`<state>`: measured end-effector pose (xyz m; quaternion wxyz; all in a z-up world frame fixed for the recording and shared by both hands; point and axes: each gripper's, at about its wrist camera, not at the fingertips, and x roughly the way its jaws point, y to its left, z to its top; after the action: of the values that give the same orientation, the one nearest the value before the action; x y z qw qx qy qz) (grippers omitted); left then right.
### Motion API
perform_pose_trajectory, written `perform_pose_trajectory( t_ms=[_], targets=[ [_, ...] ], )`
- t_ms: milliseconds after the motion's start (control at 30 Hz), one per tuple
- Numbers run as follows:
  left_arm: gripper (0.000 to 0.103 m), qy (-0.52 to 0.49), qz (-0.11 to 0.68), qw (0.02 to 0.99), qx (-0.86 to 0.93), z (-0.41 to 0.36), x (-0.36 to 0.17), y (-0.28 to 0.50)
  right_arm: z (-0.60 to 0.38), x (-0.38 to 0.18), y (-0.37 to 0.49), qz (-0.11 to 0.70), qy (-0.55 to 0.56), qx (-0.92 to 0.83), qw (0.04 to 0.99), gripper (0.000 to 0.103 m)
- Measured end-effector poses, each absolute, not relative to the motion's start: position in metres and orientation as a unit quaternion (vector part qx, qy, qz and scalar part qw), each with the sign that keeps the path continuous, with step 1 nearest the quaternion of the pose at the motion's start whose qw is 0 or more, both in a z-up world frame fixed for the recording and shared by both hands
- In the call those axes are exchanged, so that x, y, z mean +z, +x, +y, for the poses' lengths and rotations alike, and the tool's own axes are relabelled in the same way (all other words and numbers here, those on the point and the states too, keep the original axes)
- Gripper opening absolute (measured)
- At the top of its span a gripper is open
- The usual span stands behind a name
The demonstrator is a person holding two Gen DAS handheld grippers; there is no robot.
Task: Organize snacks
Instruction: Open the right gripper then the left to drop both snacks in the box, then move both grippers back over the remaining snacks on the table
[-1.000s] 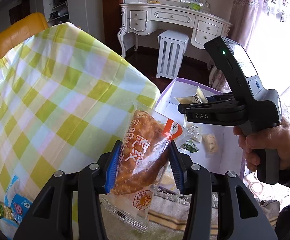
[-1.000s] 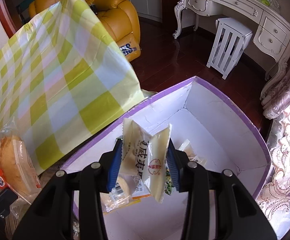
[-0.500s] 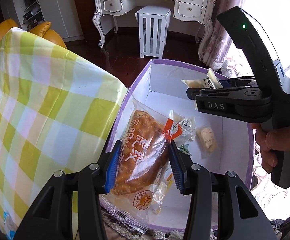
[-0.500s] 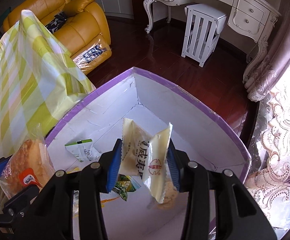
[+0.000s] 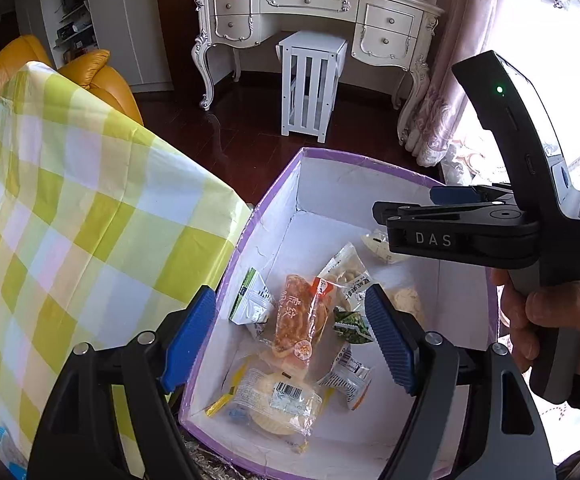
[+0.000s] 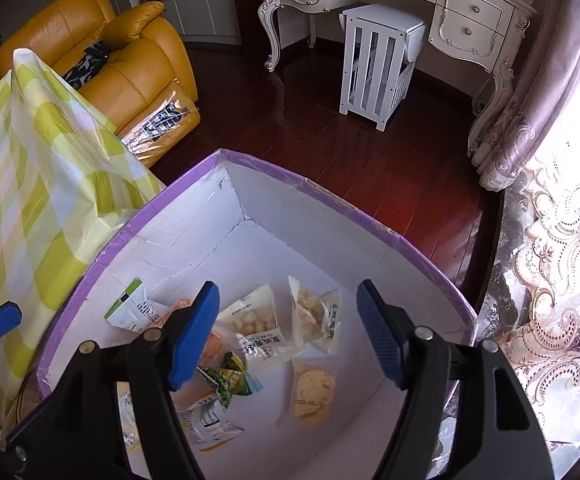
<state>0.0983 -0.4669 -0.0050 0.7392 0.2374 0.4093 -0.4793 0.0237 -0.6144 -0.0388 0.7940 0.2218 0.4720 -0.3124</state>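
Observation:
A white box with a purple rim [image 5: 370, 162] [image 6: 310, 184] stands on the floor beside the table, with several snack packets inside. My left gripper [image 5: 287, 300] hangs over it, its jaws opening with nothing pressed between them. Below it the orange bread packet [image 5: 298, 320] lies loose on the box floor. My right gripper [image 6: 287, 292] is also above the box, jaws opening and free of any packet. A pale biscuit packet [image 6: 316, 316] rests below it. In the left wrist view, a hand holds the right gripper [image 5: 410, 208] over the box's far side.
A yellow-checked tablecloth [image 5: 69, 220] [image 6: 29, 200] drapes the table on the left, touching the box. A yellow armchair [image 6: 109, 48], a white stool [image 5: 310, 84] and a dressing table [image 5: 310, 4] stand on the dark wooden floor beyond. Curtains [image 6: 550, 280] hang on the right.
Both grippers moved from the table edge to above the box, then opened. The bread packet left the left jaws and the pale packet left the right; both now lie in the box.

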Motion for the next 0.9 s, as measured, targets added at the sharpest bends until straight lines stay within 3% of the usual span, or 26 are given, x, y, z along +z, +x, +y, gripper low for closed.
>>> perform_pose_trajectory(
  t_ms=[900],
  targets=[
    [0.076,0.112,0.407,0.835,-0.352,-0.349,0.027,0.138,-0.519,0.004,0.065,0.471,0.183,-0.204,0.839,0.076]
  ],
)
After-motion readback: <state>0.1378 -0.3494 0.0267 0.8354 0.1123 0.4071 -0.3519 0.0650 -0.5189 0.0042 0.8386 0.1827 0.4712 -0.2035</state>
